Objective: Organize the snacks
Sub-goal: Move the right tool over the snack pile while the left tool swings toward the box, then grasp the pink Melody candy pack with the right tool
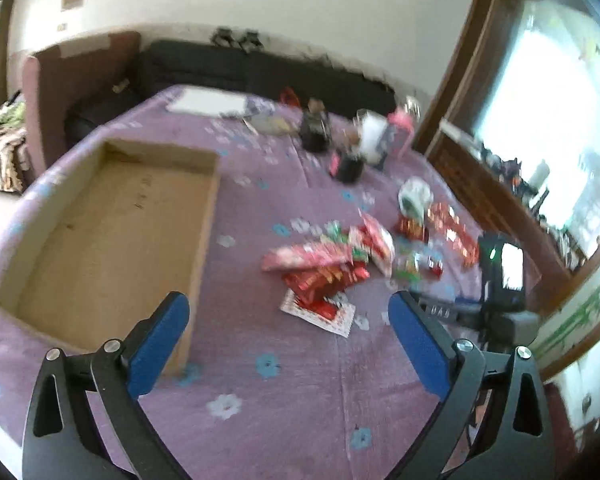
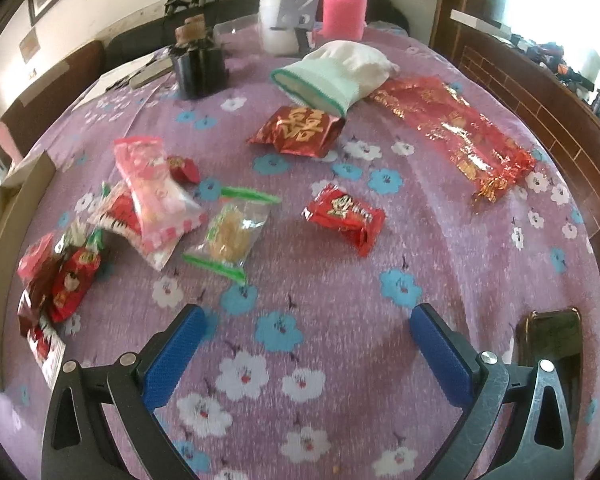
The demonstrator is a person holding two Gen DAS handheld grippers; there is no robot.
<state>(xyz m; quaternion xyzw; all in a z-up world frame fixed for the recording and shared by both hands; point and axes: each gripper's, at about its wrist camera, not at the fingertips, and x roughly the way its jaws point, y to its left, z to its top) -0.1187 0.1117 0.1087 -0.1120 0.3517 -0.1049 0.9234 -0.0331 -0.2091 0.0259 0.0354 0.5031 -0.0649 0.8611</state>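
Right wrist view: right tongs [image 2: 306, 344] spread, empty, above the counter [image 2: 460, 240]; the small red snack packet [image 2: 345, 218] lies ahead, light, crinkly, slippery—best pinched across its puffed middle. Left tongs [image 1: 288, 332] spread beside the empty cardboard box [image 1: 112, 220].

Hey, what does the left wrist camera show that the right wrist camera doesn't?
Only the left wrist view shows the inside of the empty cardboard box and the other handheld device at the right. Only the right wrist view shows clearly the small red snack packet and the clear green-edged packet. Both show open blue-padded tongs, left and right, the purple flowered cloth and scattered snacks.
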